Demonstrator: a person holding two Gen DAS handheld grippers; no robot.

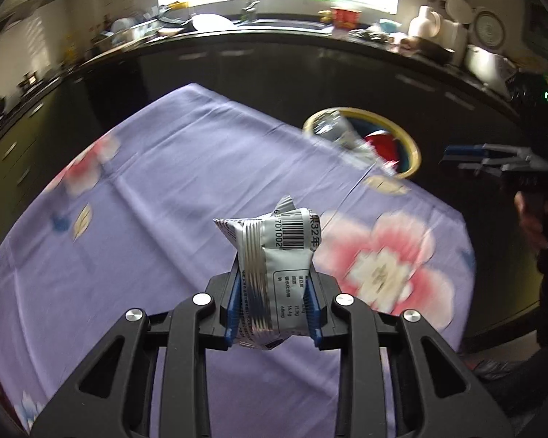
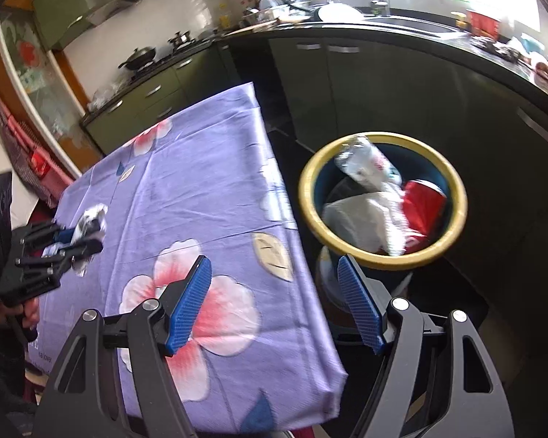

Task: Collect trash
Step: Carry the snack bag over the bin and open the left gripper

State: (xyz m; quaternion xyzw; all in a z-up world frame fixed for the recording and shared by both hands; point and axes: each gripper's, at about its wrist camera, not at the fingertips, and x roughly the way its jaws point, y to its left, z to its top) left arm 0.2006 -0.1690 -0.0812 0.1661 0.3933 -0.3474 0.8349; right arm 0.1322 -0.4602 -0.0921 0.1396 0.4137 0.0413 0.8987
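A crinkled silver snack wrapper (image 1: 274, 255) with a barcode stands upright between the blue pads of my left gripper (image 1: 274, 278), which is shut on it above the purple flowered tablecloth (image 1: 157, 182). The right wrist view shows that same gripper (image 2: 80, 237) and wrapper (image 2: 89, 219) at the far left. My right gripper (image 2: 274, 262) is open and empty, straddling the table's right edge just short of the yellow-rimmed blue bin (image 2: 307, 182). A plastic bottle (image 2: 361, 160), white paper (image 2: 361, 219) and a red cup (image 2: 423, 204) lie in the bin.
The bin (image 1: 413, 142) stands on the floor off the table's right side. Dark cabinets (image 2: 402, 91) under a cluttered counter with a sink (image 1: 285, 23) run behind it. A stove with a wok (image 2: 140, 54) sits at the back left.
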